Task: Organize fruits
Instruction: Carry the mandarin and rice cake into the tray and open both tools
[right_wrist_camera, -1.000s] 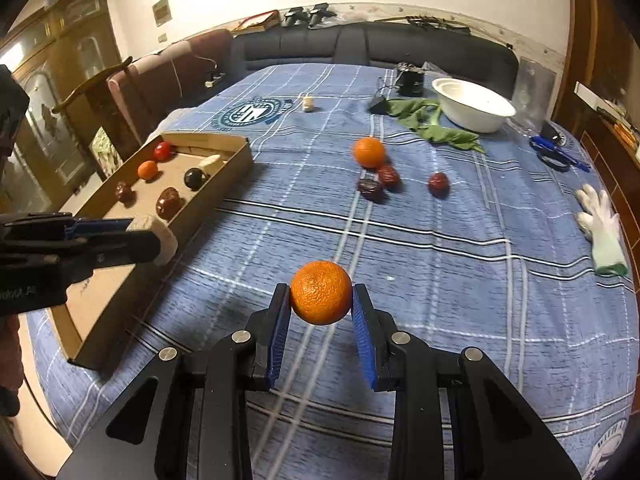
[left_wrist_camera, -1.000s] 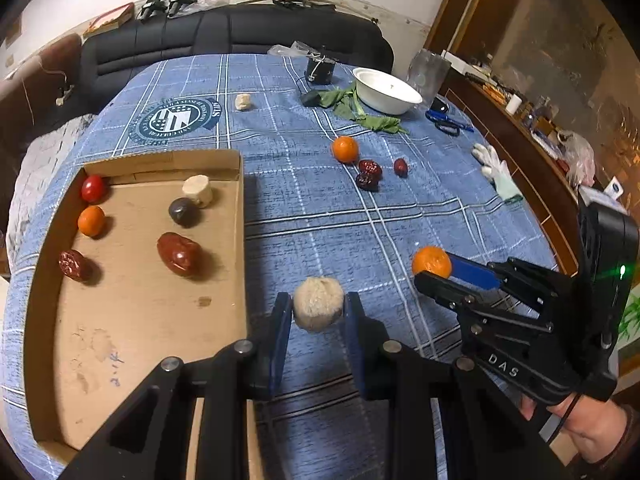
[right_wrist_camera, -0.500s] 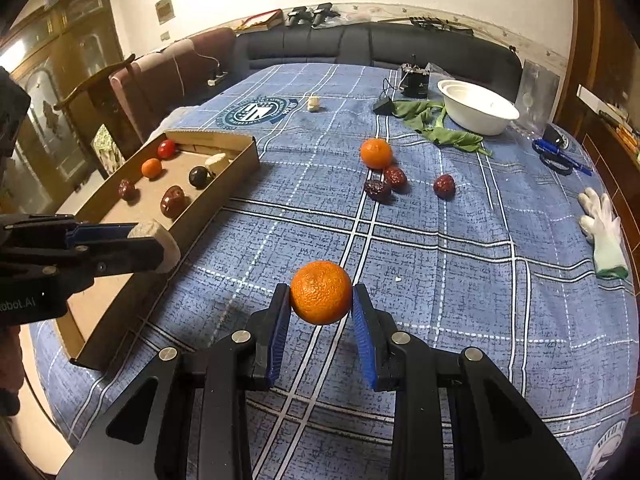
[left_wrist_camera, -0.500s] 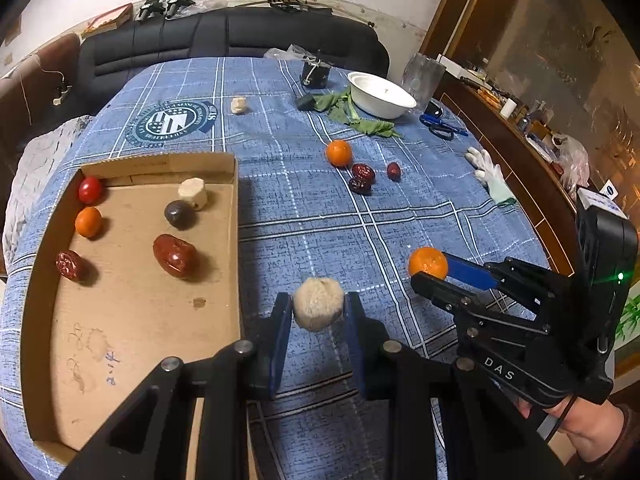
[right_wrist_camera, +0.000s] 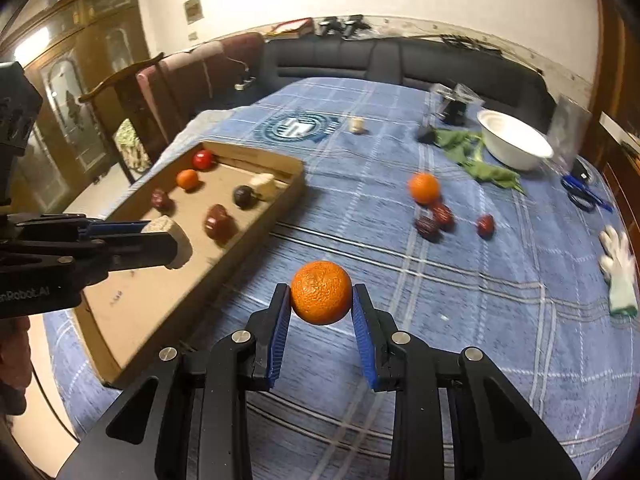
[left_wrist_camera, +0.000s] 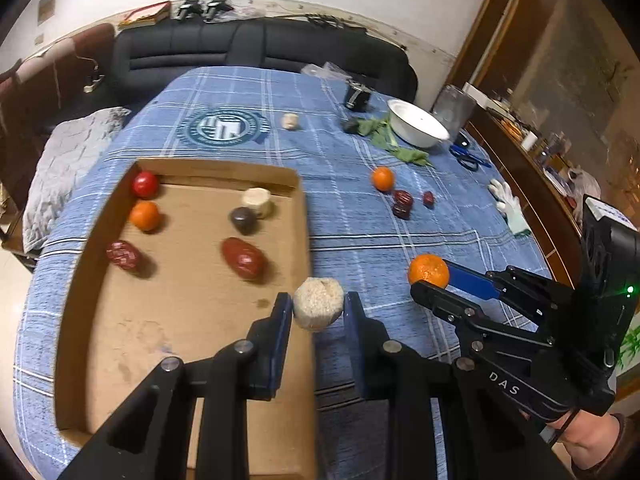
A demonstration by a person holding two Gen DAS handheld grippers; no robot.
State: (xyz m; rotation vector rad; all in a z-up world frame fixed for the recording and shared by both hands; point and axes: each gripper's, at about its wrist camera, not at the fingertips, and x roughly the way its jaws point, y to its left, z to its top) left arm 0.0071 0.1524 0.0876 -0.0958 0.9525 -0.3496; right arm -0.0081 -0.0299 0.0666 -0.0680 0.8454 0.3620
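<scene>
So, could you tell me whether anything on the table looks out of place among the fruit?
A white work glove lies crumpled near the table's right edge, and blue scissors and a green rag sit beside the white bowl: none are fruit. Nothing looks spilled or damaged.

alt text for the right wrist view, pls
The right gripper holds an orange between its blue pads above a blue plaid tablecloth. At left, the left gripper carries a pale beige lump over a cardboard tray of fruit. Beyond lie another orange, three dark red fruits and a white bowl.
</scene>
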